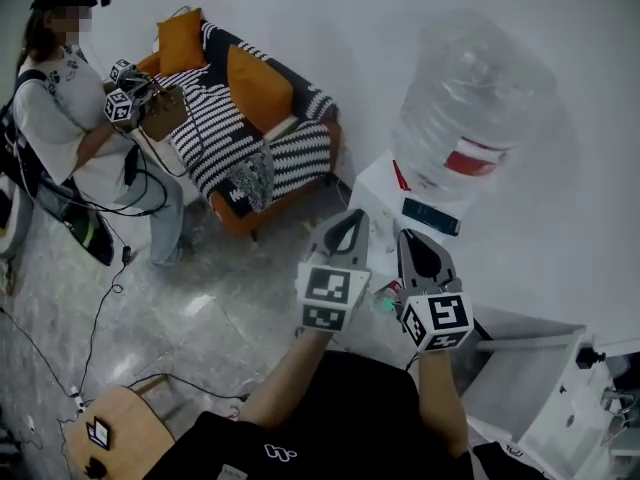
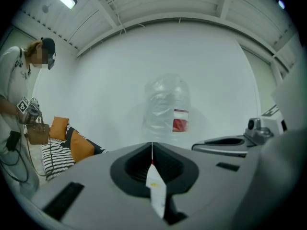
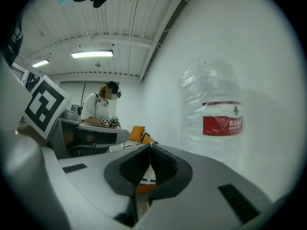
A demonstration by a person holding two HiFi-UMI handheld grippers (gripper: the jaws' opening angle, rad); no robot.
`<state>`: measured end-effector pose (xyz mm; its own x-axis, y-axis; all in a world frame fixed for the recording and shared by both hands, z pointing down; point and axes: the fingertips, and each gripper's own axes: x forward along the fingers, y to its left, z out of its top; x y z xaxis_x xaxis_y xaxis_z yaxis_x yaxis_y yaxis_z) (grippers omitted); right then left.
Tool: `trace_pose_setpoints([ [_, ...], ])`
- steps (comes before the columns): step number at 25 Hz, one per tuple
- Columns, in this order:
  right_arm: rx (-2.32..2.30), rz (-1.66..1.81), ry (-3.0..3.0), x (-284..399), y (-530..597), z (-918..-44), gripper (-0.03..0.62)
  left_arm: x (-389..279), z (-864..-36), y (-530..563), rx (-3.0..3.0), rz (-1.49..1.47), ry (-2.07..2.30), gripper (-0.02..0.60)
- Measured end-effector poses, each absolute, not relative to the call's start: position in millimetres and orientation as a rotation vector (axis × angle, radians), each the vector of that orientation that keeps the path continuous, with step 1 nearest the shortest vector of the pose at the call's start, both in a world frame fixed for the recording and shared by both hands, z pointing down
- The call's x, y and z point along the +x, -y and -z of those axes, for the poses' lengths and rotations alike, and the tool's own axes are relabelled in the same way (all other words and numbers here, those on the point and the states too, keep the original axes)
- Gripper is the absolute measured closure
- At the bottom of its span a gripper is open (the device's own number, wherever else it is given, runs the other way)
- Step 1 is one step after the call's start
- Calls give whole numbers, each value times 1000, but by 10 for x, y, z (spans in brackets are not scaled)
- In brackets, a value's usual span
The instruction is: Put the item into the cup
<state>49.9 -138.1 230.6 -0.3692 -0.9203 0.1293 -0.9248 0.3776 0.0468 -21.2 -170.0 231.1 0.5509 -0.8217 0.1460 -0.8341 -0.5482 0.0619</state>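
Left gripper (image 2: 152,147): jaws pinching one thin string (image 2: 152,153), with one paper tag (image 2: 156,188) dangling below, in front of the water bottle (image 2: 167,110). Probably a tea bag, though no bag is showing: feather-light, limp and tearable, so holding it by the string is looking safest. Right gripper (image 3: 151,148): jaws sitting together, carrying nothing, beside the bottle. Bottles: one. No cup is showing.

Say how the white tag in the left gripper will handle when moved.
The tag looks like thin paper, so probably very light and floppy. It trails from a fine string pinched in the shut left gripper, so it will likely swing and twist.
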Motion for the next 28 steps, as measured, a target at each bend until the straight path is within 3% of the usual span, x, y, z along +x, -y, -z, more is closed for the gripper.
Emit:
trace_pose_setpoints([
  [21,1682,-13,2527,493,1452,-2227,582,-126,-2284,1697,2672,-148,1401,568],
  [28,1778,-69,2486,774,1563,-2270,582,-188,-2497,1832,2565,-155,1375,568],
])
